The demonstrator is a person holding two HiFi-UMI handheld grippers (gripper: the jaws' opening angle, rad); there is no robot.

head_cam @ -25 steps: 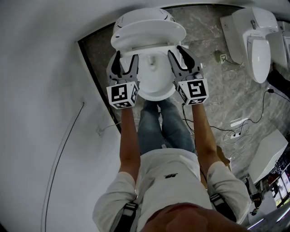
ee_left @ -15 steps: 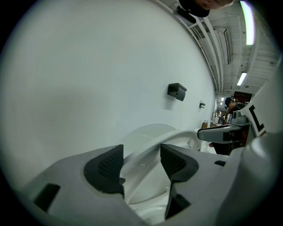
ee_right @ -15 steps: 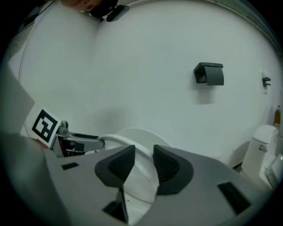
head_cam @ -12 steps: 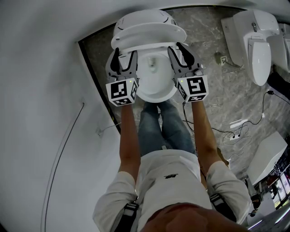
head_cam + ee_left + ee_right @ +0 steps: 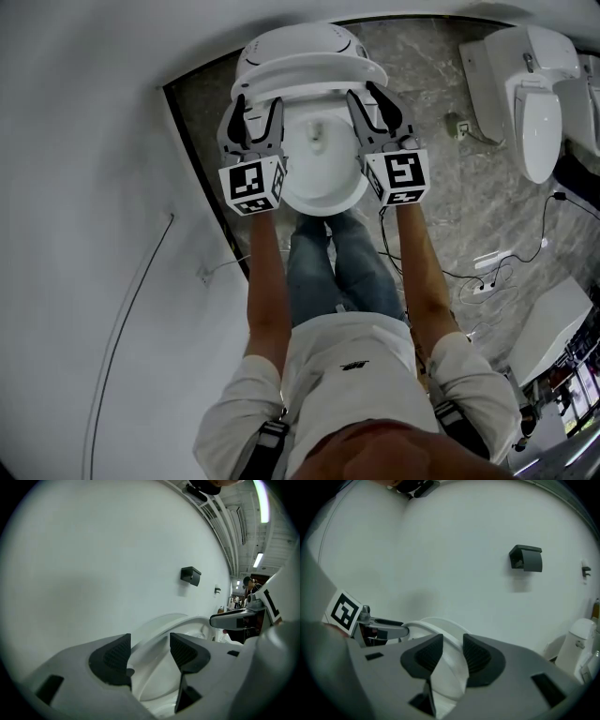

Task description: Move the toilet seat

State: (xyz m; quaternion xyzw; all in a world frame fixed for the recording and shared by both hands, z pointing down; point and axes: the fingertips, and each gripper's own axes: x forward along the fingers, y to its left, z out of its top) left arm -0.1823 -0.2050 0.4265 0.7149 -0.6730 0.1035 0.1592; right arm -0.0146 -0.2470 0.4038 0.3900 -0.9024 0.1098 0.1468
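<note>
Seat: the toilet seat [image 5: 309,67] is a white, glossy oval ring in the top centre of the head view. It is tilted up off the bowl [image 5: 323,173] and lies just in front of the domed lid [image 5: 295,39].
Seat's look: smooth hard plastic with a rounded rim and no marks that I can see.
My left gripper [image 5: 255,105]: it is at the seat's left side. Its jaws are wide apart, the rim runs between them, and there is a shaded gap beside one pad.
My right gripper [image 5: 367,96]: it is at the seat's right side. Its jaws are narrow and closed on the rim, which fills the space between the pads.
Pads: dark, ribbed rubber wedges [image 5: 429,654] set in grey moulded fingers.
Bowl: white glazed ceramic, egg-shaped, with its bare rim showing between my two marker cubes [image 5: 251,185].
Floor: grey marbled stone [image 5: 450,187] with thin cables [image 5: 487,272] trailing at lower right.
Wall: plain matt white [image 5: 84,187] with a small dark box [image 5: 526,558] fixed to it.
Upper right: a second white toilet [image 5: 530,84], well apart from mine.
</note>
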